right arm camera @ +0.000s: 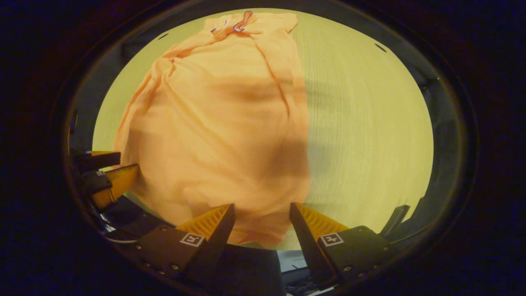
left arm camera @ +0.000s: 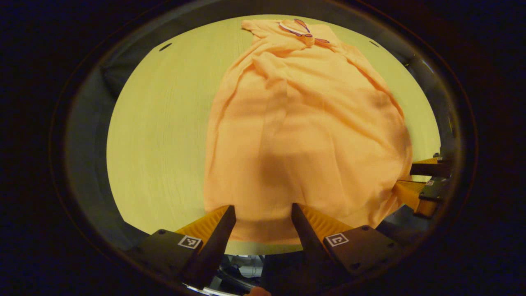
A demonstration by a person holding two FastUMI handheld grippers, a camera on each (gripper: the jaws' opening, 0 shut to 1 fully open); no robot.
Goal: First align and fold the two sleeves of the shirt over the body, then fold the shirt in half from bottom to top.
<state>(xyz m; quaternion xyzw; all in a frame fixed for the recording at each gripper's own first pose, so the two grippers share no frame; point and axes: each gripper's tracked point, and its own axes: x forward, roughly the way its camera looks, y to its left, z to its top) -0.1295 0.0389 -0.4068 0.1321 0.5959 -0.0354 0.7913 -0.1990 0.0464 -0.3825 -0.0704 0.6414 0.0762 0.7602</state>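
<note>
An orange shirt (left arm camera: 304, 123) lies lengthwise on the pale wooden table (left arm camera: 160, 127), collar far away, sleeves folded in over the body, hem at the near edge. In the left gripper view my left gripper (left arm camera: 263, 211) stands open, its fingers on either side of the hem's left part. The right gripper (left arm camera: 423, 181) shows at the shirt's right hem corner. In the right gripper view the shirt (right arm camera: 218, 123) fills the left half, and my right gripper (right arm camera: 261, 211) is open over the hem's right part. The left gripper (right arm camera: 107, 168) appears at the far left beside the cloth.
The table (right arm camera: 370, 131) is bare wood to the right of the shirt in the right gripper view and to its left in the left gripper view. Its near edge runs just under both grippers. Dark booth walls ring the table.
</note>
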